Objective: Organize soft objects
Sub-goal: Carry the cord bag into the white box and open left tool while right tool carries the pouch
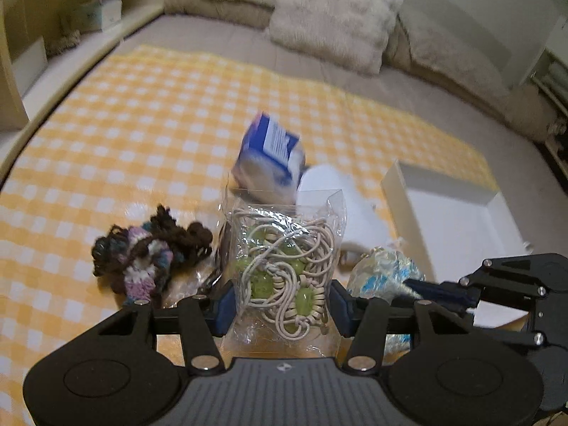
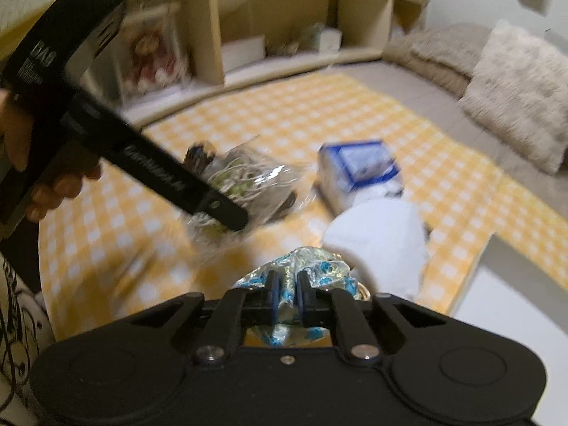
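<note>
A clear plastic bag of white cord and green beads sits between the blue pads of my left gripper, which grips its sides. The bag also shows in the right wrist view, lifted by the left gripper's arm. My right gripper is shut on a crinkled silver-and-blue bundle, also seen in the left wrist view. A brown, purple and white yarn scrunchie lies left of the bag on the yellow checked cloth.
A blue-and-white pack and a white soft cloth lie behind the bag. A white open box stands at the right. Fluffy pillows line the back. A wooden shelf unit runs along the bed.
</note>
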Tool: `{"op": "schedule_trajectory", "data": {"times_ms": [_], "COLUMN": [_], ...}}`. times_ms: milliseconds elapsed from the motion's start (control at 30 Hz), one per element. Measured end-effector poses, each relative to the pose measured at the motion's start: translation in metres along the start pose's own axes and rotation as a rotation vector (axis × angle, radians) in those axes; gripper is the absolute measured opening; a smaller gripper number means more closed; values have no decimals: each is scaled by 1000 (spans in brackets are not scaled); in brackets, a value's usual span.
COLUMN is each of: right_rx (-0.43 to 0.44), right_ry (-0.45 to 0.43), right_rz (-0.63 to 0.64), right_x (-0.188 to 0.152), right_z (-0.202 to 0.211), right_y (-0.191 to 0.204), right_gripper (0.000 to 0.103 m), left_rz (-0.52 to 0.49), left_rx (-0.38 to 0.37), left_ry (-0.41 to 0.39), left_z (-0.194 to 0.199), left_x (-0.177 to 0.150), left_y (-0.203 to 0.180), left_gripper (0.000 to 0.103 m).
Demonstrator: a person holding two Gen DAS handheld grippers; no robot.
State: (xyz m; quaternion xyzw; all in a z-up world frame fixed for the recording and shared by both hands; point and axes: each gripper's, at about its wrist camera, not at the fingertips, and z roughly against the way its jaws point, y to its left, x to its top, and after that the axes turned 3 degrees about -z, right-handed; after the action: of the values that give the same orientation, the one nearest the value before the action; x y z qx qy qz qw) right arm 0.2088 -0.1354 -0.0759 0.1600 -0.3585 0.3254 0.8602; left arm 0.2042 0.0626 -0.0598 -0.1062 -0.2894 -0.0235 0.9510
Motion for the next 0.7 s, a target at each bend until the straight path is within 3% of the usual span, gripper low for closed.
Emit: {"op": "schedule_trajectory", "data": {"times_ms": [233, 700], "right_rx": [-59, -168], "right_ry": [-138, -289], "right_rz": [-51, -133], "right_x": [12, -1], "right_z": [40, 107], "right_y": [-14, -40], "right_gripper": [6, 3], "left_rz": [32, -11], "left_rx": [-26, -94], "left_ry": [-84, -135], "left_z": [29, 42], "left_x": [1, 3], "left_y": [-13, -62], "left_gripper": [54, 54]}}
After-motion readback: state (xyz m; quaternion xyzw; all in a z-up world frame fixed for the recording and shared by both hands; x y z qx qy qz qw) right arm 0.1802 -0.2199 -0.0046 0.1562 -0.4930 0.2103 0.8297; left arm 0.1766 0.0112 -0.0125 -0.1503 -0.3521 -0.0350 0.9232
